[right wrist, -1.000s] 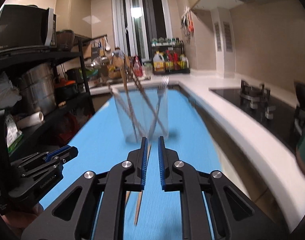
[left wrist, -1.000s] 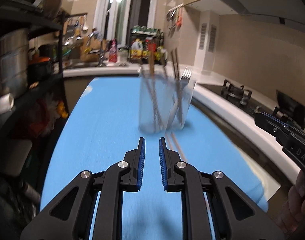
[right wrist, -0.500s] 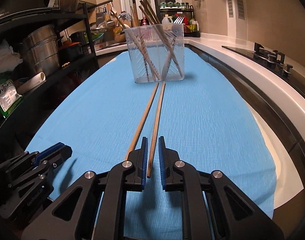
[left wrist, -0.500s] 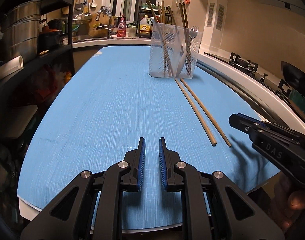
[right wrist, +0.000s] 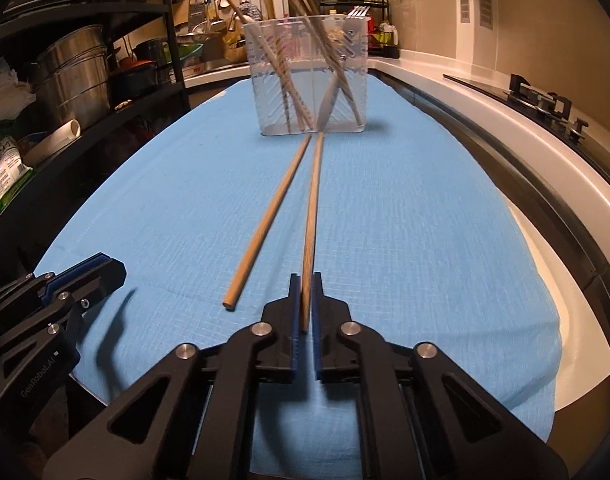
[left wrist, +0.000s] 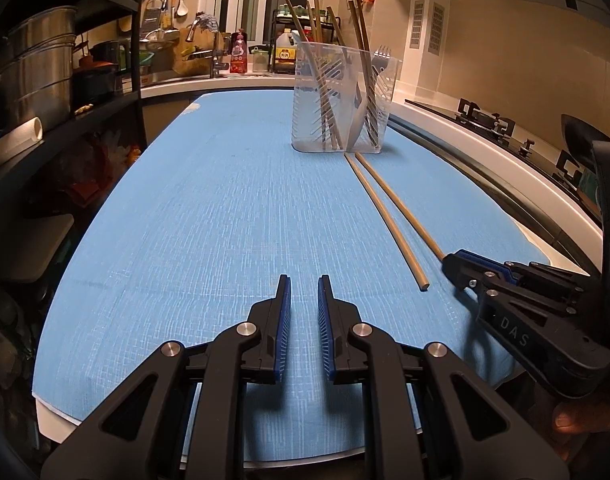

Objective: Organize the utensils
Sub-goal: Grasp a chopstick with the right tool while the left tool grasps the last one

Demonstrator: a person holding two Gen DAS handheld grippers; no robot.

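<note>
Right claw (right wrist: 305, 280): we see its jaws, just closing, clamped on the near end of one chopstick (right wrist: 312, 200). Its twin (right wrist: 267, 224) lies just beside it on the blue desk (right wrist: 425, 220), both reaching the clear holder (right wrist: 305, 76). Left claw (left wrist: 304, 280): nearly together, empty.

Labels on far bottles (left wrist: 285, 54) too small to read, stove (right wrist: 545, 100) cut off at right edge

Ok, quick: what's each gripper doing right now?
Left gripper: nearly shut, holding nothing.
Right gripper: jaws just closed on the right chopstick's near end.
</note>
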